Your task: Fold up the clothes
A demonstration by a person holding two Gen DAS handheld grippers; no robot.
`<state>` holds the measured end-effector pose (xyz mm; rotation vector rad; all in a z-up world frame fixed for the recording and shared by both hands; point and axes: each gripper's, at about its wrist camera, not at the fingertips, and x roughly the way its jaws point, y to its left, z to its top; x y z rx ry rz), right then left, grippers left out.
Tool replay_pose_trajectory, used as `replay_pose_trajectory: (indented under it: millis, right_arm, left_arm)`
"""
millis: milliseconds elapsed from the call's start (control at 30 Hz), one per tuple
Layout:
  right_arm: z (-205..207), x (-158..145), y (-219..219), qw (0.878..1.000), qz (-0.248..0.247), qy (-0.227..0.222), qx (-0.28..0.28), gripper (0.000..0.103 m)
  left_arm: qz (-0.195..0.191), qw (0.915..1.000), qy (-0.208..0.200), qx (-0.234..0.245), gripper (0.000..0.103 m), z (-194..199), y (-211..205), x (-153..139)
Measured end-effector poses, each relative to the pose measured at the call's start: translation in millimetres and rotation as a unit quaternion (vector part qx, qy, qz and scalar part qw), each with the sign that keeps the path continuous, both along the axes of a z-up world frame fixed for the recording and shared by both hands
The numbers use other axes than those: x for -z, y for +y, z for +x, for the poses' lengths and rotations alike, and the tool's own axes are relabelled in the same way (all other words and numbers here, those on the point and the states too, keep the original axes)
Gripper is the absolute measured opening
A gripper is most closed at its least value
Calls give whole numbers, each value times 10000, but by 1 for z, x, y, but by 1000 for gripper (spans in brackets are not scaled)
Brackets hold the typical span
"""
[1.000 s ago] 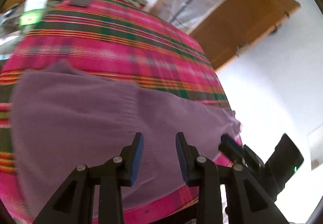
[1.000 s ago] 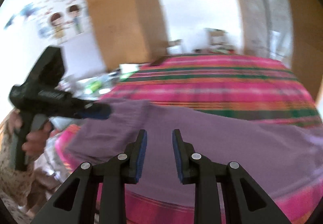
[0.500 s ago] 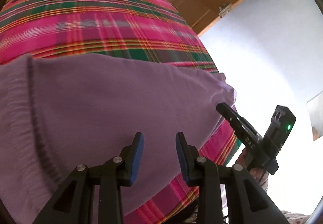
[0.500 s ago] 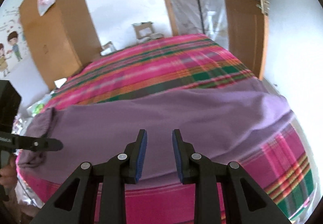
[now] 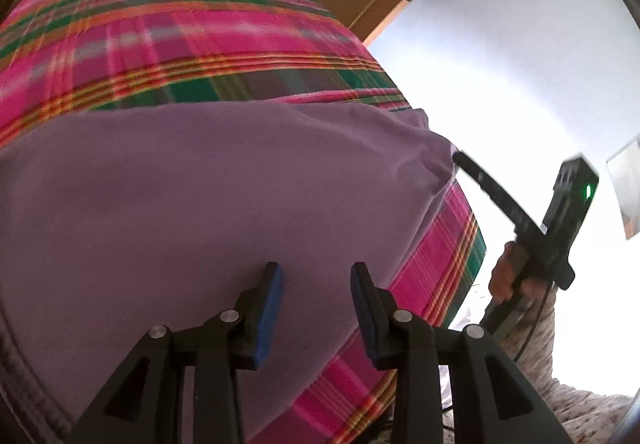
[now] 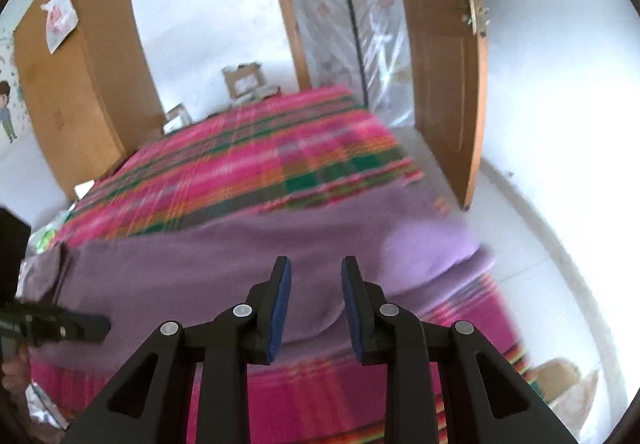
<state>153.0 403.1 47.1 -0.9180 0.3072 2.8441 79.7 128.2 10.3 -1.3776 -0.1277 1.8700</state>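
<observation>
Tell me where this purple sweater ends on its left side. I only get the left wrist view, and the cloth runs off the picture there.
Observer: In the right wrist view the purple sweater ends in a bunched corner at the left edge of the plaid bedspread.
Operator: And is the other tool gripping anything?
Observer: No. The right hand-held gripper is open, its blue pads apart with nothing between them.
Operator: What else is over there?
Observer: A wooden wardrobe stands against the wall left of the bed, with a plastic bag hanging on it.
</observation>
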Motion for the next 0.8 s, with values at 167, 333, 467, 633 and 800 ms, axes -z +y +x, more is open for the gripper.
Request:
replay_pose_trajectory:
  millis: [167,333,467,633,800]
  right_arm:
    - [-26,-2,41,9993,-136,-168,315,27]
    - [-57,1,60,9988,-144,-465,84,27]
    - [-75,11,65,9970,-155,-745,-139,27]
    - [-91,23,69,9938,-182,-1030,-386,27]
    - [-89,24,74,9941,-175,-984,-431,7]
  left_arm:
    - [44,9998,101,157,38,0,9,1]
    - [203,9997,-12,165,38,-6,10,4]
    - [231,9995,-12,198,39,-8,11,4]
    - [264,9994,-41,201,39,-10,13,5]
    - [259,9995,-32,182,39,-11,15,5]
